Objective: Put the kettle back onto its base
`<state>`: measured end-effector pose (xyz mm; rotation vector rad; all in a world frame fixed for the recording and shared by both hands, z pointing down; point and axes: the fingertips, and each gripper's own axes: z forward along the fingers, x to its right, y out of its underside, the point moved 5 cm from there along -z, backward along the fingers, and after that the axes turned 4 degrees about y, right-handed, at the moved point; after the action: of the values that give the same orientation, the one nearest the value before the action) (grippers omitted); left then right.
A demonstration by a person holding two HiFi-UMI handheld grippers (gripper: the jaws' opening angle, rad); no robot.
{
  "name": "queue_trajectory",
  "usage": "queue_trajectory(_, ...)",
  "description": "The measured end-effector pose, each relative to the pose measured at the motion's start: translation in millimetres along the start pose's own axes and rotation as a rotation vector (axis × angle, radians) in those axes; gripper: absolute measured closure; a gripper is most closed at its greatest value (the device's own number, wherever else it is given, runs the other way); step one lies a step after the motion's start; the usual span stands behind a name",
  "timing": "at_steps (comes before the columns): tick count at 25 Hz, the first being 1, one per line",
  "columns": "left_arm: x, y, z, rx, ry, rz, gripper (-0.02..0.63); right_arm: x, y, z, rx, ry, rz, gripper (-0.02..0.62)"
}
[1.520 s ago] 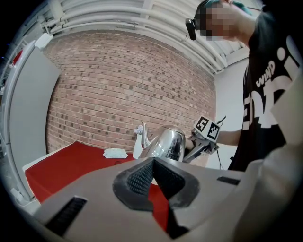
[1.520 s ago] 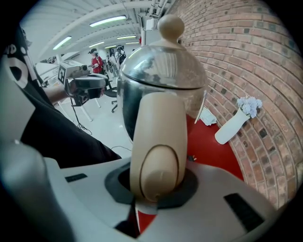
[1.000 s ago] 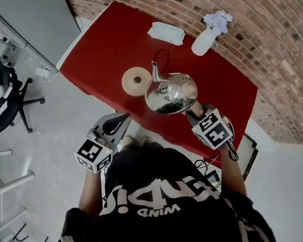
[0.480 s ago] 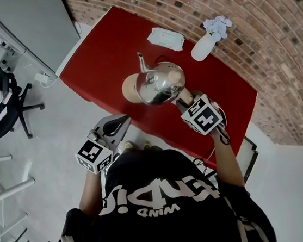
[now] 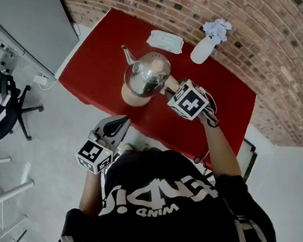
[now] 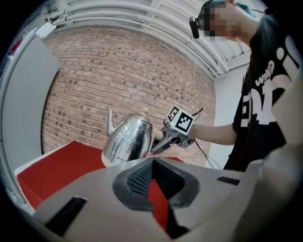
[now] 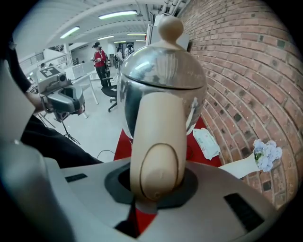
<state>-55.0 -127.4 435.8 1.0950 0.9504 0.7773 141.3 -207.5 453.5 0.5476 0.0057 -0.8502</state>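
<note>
Over the near-left edge of the red surface (image 5: 104, 47), head view: kettle (image 5: 145, 74) held above its round base (image 5: 131, 98), contact unclear; right claw (image 5: 169, 88) behind it.
Left gripper view: left claw (image 6: 152, 163) together, empty.
Right gripper view: right claw clamped on the kettle's cream handle (image 7: 156, 142).

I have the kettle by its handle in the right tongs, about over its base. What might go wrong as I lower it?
1. The right tongs clamp only the cream handle, and the steel body hangs out in front. The kettle may swing or twist in the grip.
2. In the head view the kettle hides most of the base, so centring is hard to judge. It may land off-centre and sit tilted.
</note>
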Motion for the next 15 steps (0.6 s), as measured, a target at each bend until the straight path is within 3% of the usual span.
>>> queue_trajectory(15, -16.8, 2.1, -8.2, 0.003, -0.048, -0.011, 0.597, -0.9, 8.7, 56.4, -0.077, -0.040, -0.007, 0.531)
